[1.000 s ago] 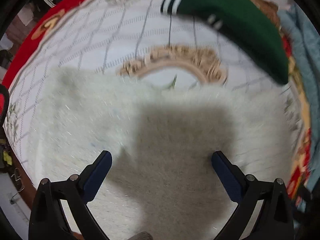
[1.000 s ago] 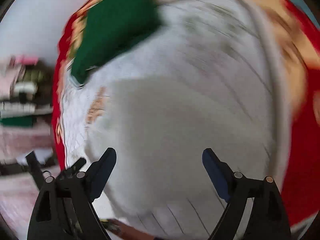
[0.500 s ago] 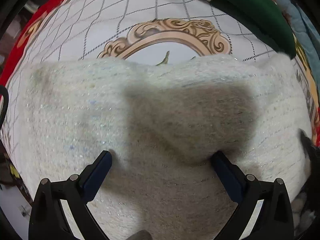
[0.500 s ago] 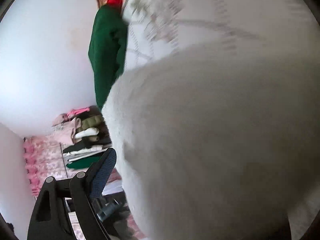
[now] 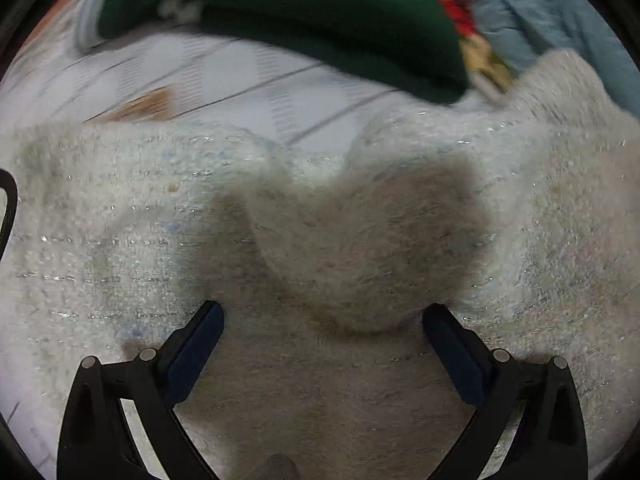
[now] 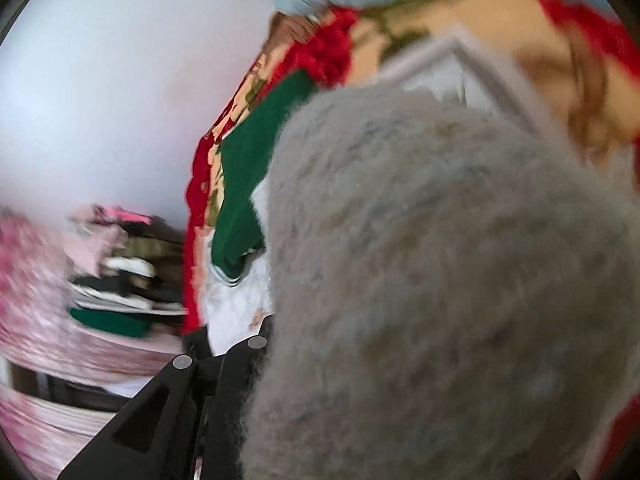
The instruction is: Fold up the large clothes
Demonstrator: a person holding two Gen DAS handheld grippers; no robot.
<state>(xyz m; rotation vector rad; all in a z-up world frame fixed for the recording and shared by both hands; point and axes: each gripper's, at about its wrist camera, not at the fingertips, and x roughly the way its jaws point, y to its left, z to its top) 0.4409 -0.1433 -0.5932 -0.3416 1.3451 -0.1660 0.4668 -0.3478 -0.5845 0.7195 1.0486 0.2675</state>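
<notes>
A large, fuzzy off-white garment [image 5: 120,220] lies spread on the bed and fills most of the left wrist view. My left gripper [image 5: 324,312] hovers just above it, pointing steeply down, jaws wide open and holding nothing; a raised fold of the cloth bulges just ahead of its fingertips. In the right wrist view the same garment [image 6: 440,260] is bunched up close to the lens. My right gripper [image 6: 332,340] is closing on that bunch. Only its left finger [image 6: 244,364] shows, pressed into the cloth; the other finger is hidden.
A dark green garment [image 5: 300,12] lies at the far side of the white grid-patterned bedspread [image 5: 200,72], with a light blue garment [image 5: 540,12] beyond it. Off the bed's red edge [image 6: 196,200] stands a stack of folded clothes [image 6: 116,276] by a white wall.
The right jaws went from wide open to closing on the off-white garment, which now rises and covers most of that view. The left gripper slid toward the green garment; a fold bulged up.
</notes>
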